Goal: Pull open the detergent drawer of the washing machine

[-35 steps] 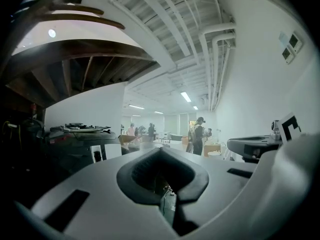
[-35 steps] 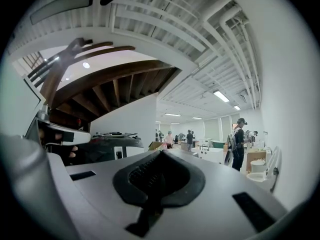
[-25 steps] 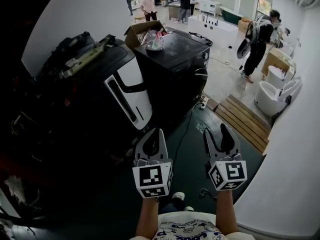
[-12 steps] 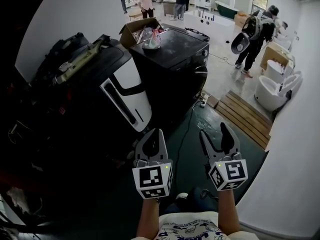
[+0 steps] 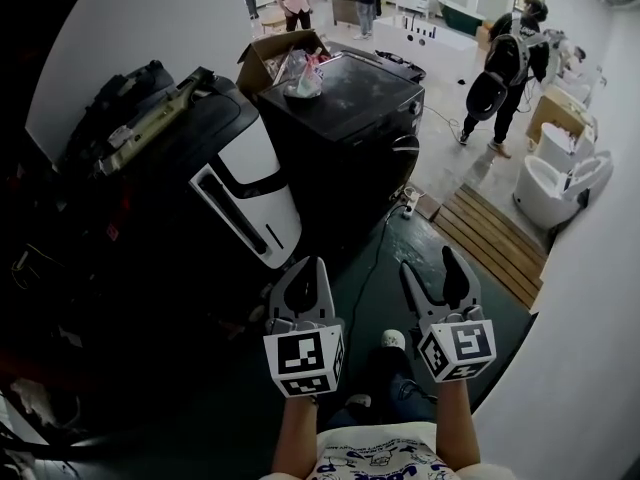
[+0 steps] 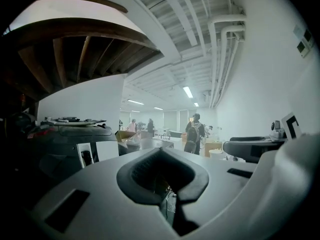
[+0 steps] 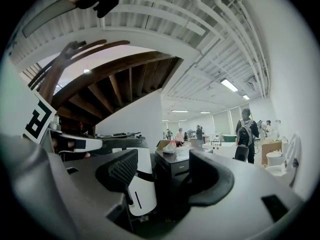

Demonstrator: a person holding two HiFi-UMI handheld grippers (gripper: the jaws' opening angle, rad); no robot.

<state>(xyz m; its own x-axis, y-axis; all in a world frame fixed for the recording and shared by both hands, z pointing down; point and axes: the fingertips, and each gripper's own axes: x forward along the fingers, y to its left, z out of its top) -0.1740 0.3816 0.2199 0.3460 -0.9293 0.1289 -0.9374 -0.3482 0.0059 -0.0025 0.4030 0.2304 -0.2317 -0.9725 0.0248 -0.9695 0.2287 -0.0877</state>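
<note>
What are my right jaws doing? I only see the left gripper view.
Observer: The right gripper has its jaws wide apart with nothing between them; they have just been opening.
Operator: Is it at the washer yet?
Observer: No. In the head view the washer stands well ahead of it, untouched.
</note>
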